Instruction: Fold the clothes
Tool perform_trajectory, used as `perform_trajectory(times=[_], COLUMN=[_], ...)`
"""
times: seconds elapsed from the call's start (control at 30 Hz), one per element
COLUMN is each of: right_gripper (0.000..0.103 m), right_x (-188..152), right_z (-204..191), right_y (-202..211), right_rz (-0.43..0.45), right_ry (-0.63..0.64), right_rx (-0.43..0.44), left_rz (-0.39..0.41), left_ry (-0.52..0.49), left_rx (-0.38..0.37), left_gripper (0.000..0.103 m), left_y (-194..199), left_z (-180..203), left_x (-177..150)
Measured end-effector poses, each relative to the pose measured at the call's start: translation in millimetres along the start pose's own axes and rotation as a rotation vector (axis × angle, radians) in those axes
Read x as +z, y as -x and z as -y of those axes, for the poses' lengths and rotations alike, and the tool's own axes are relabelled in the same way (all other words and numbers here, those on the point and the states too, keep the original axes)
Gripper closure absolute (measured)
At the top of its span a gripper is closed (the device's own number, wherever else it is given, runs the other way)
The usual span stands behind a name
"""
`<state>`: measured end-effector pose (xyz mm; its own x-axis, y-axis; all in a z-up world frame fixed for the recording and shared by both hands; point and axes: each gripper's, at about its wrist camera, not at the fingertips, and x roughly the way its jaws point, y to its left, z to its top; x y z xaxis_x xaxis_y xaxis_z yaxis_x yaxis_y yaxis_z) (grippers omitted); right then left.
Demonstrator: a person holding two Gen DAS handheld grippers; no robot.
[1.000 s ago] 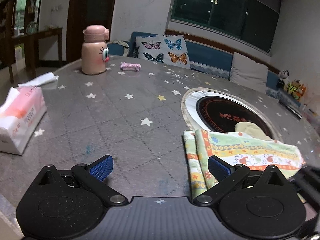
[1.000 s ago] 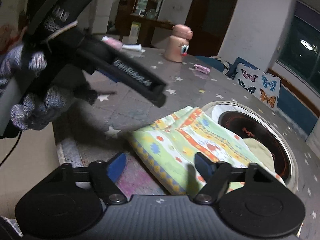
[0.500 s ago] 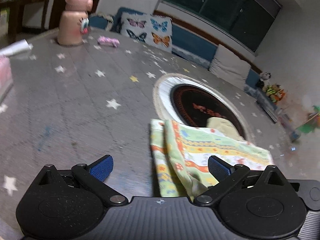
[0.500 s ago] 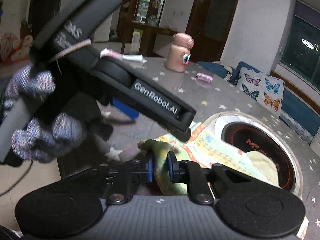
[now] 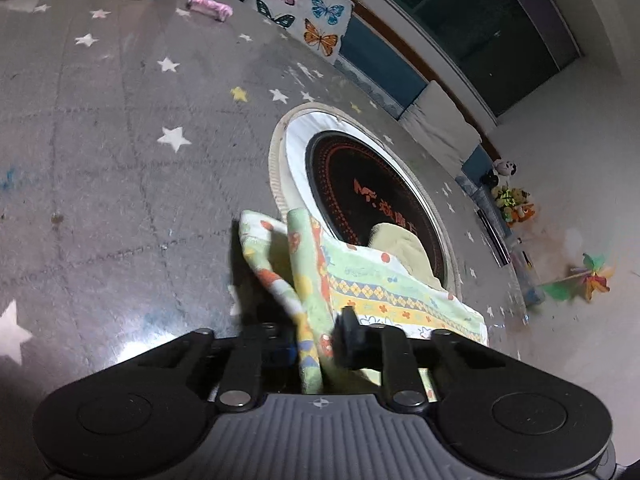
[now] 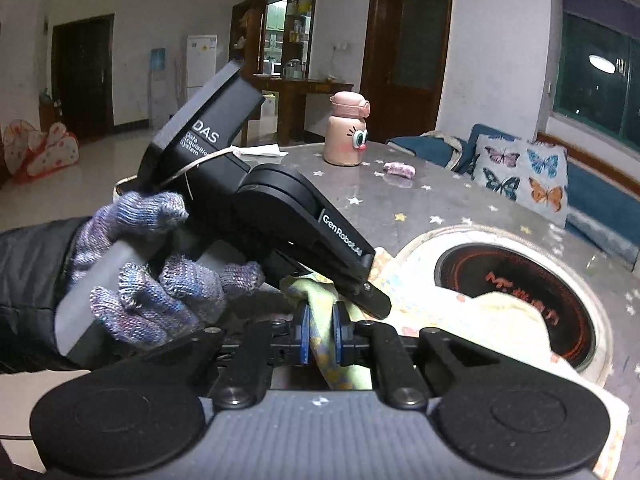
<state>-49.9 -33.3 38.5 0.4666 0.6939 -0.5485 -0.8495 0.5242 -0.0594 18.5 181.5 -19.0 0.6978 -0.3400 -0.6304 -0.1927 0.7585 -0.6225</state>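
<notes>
A folded, patterned green-and-yellow garment [image 5: 360, 280] lies on the grey star-print table, partly over the round black cooktop [image 5: 372, 196]. My left gripper [image 5: 316, 344] is shut on the garment's near edge, which is lifted and bunched. My right gripper [image 6: 320, 336] is shut on the same garment [image 6: 320, 320] at its near corner. The left gripper's body [image 6: 280, 208], held in a gloved hand [image 6: 160, 272], sits just left of and above my right gripper.
A pink cartoon bottle [image 6: 347, 130] and a small pink object [image 6: 399, 169] stand far back on the table [image 5: 120, 140]. A cream cloth [image 5: 400, 244] lies on the cooktop. Butterfly cushions [image 5: 308, 16] and a bench are behind the table.
Both grippers were open a second ago. The right shut on the garment first, then the left shut on its edge; the left view tilted down and the cloth edge rose.
</notes>
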Motion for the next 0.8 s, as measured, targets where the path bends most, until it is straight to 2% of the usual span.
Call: perform_trajectory(times=[0.1,0.17,0.43,0.67,0.73,0.8], right_gripper=[0.081,0.078,0.078,0.077,0.073,0.06], right_x=[-7,-12,-52,-84,-90,-94], right_z=[10,20,100,156,167,177], right_y=[11,17,27,35,37,42], right_rz=[0.009,0.01,-0.058,-0.092,-0.086,-0.077], right_ry=[-0.053,-0.085,-0.264,-0.385,-0.416,-0.449], right_rx=[0.004,-0.026,-0.297,-0.456,-0.482,-0.505], left_rz=[0.005,0.007,0.017,0.023,0.026,0.029], left_ry=[-0.009,-0.02,-0.037,-0.068,-0.08,-0.093], left_rx=[0.009,0.02,0.039,0.065,0.073,0.081], left_gripper=[0.085,0.085,0.085,0.085,0.085,0.085], left_y=[0,0,-1,-3,-4,-4], left_z=[2,4,6,11,13,15], left_x=[-1,-1,-3,-3,-4,-4])
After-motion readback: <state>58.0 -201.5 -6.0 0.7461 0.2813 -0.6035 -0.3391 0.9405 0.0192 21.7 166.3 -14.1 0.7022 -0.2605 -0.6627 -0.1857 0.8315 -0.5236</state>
